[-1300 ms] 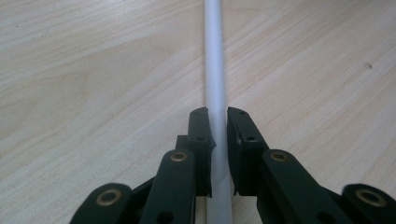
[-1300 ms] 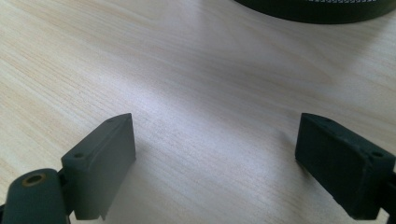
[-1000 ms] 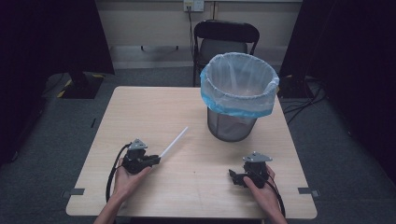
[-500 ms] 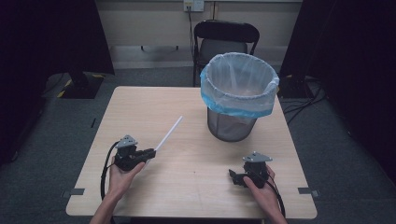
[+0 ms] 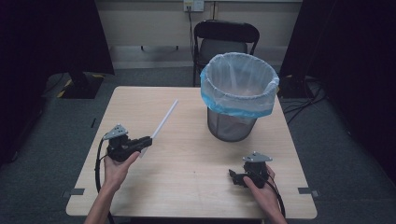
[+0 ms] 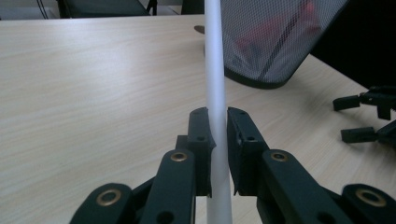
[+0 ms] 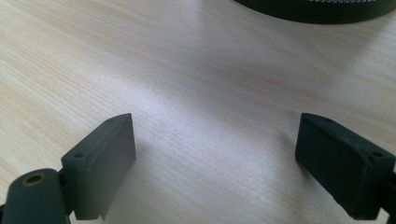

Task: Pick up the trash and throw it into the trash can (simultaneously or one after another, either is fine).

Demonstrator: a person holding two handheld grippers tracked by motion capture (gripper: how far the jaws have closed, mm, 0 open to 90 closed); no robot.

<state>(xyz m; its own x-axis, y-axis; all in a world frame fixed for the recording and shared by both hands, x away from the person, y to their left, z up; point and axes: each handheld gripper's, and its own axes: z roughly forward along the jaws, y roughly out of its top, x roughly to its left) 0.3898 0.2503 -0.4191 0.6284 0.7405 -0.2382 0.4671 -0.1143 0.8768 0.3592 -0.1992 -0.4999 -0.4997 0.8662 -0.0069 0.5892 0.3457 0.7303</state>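
The table [image 5: 196,186] carries a mesh waste bin [image 5: 239,95] with a blue liner near its far right corner, well apart from both hands. Toward the left edge, the left gripper [image 5: 148,140] has its jaws clamped on a long white stick [image 5: 164,120], which juts from the pads toward the far edge, most of its length ahead of the claw.

In the left gripper view the stick [image 6: 215,93] runs straight up between the two pads, pinched close to its near end. That is the main risk: held so near one end, the stick could pivot or slide in the pads during a swing toward the bin, and its far tip could strike the rim or the mesh wall instead of clearing it. Whether the tip is off the tabletop is hard to say from above.

The right gripper [image 5: 239,176] rests near the near right corner, jaws wide apart over bare wood with nothing between them.
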